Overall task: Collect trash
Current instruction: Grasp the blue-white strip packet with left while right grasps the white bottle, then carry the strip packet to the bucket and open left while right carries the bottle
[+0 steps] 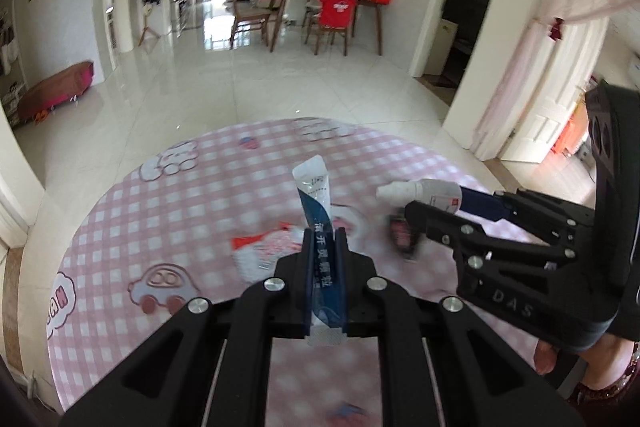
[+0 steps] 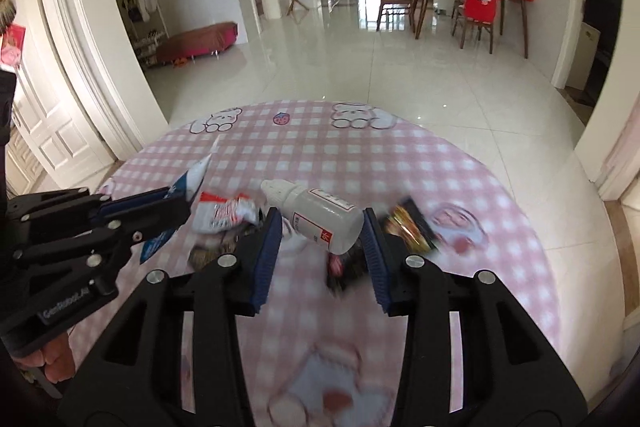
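Observation:
My left gripper is shut on a blue and white sachet and holds it upright above the pink checked round table. It also shows in the right wrist view at the left. My right gripper holds a small white bottle between its blue pads, lifted off the table and tilted; the jaws look closed on it. The bottle also shows in the left wrist view. A red and white wrapper, a dark wrapper and a gold and black wrapper lie on the table.
The table stands on a glossy white tiled floor. A dining table with chairs is far back on the right. A low red-brown bench is at the left wall. White door frames flank both sides.

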Tool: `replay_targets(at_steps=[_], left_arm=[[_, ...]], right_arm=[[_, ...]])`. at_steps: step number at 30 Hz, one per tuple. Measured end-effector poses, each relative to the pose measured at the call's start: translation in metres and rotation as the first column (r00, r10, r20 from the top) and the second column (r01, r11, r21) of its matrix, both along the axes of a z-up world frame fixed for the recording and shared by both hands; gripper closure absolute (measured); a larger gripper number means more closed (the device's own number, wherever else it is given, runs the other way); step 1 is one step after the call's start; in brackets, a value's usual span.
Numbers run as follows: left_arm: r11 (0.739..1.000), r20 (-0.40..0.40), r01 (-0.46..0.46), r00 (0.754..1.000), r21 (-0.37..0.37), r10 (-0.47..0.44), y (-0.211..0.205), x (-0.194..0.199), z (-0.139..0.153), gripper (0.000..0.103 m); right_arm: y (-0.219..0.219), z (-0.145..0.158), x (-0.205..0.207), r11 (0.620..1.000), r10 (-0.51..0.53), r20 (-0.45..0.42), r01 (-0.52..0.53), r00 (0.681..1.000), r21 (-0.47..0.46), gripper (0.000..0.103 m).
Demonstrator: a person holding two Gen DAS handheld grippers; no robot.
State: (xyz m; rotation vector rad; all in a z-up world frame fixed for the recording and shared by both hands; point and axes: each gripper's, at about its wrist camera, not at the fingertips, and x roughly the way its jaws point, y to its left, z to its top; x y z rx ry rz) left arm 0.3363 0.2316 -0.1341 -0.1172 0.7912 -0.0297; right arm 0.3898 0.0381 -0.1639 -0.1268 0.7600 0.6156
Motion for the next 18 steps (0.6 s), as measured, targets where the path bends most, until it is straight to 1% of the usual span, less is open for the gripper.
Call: replay_targets(at_steps=[5, 10, 14, 15, 18], left_arm=[[0.997, 0.025, 0.075, 0.997, 0.024, -0.076, -0.052, -0.023, 0.02, 0.093], [0.98, 0.027, 0.196, 0.98, 0.038, -0.197, -0.128, -0.043, 0.025, 0.093], [0.952, 0.004, 0.304, 0.953, 0.032, -0.304, -0.195, -0.052, 0.018, 0.093], [0.944, -0.005, 0.327, 0.945, 0.031, -0.327, -0.211, -0.053, 0.015, 0.093], [0.909, -0.034, 0.416, 0.909, 0.016, -0.415, -0.267, -0.056, 0.003, 0.093]], right_arm=[[-0.06, 0.018, -0.037, 0.996, -0.061, 0.015, 0.06, 0.998, 0.065, 0.063], [-0.14, 0.018, -0.081, 0.976, -0.16, 0.013, 0.156, 0.987, 0.152, 0.063], [-0.204, 0.013, -0.111, 0.948, -0.252, 0.008, 0.245, 0.968, 0.205, 0.063], [-0.223, 0.011, -0.12, 0.935, -0.283, 0.004, 0.275, 0.959, 0.223, 0.063], [-0.274, 0.003, -0.143, 0.896, -0.379, 0.002, 0.366, 0.925, 0.25, 0.063]])
